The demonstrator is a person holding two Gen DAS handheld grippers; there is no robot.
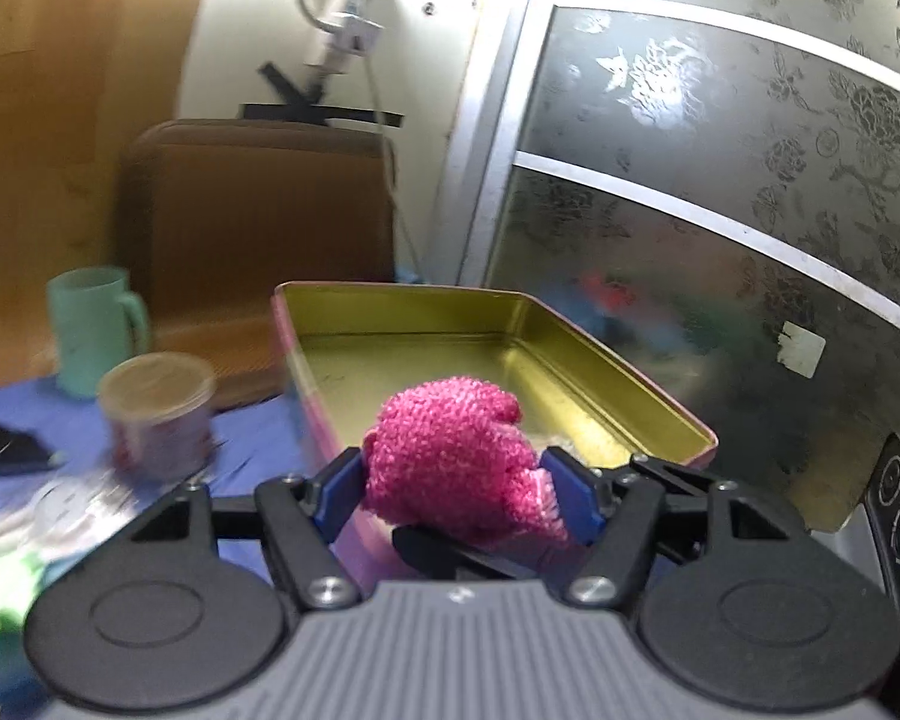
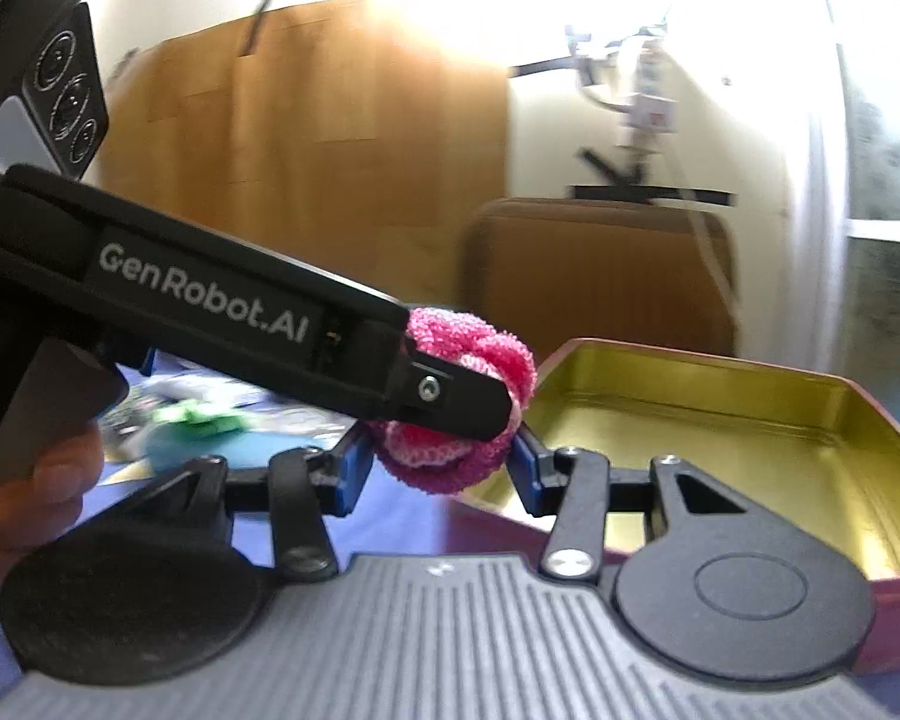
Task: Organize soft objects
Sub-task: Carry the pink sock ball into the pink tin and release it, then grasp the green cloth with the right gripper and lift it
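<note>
Two grippers crowd one small thing: a fuzzy pink knitted ball (image 1: 450,456) with paler pink stripes, held in the air just over the near edge of the open gold-lined metal tin (image 1: 600,372) with pink outer walls. The left gripper (image 1: 456,480) has its blue pads pressed into both sides of the ball. The right gripper (image 2: 438,462) sits just before the tin with its blue pads wide apart, flanking the ball; whether they touch it I cannot tell.

The risk I see is a spoilt handover. If the right closes while the left stays clamped, the two black tools could knock together or tug the yarn. If the left lets go early, the ball may bounce off the tin's rim onto the blue cloth (image 1: 258,444) beside the tin.
</note>
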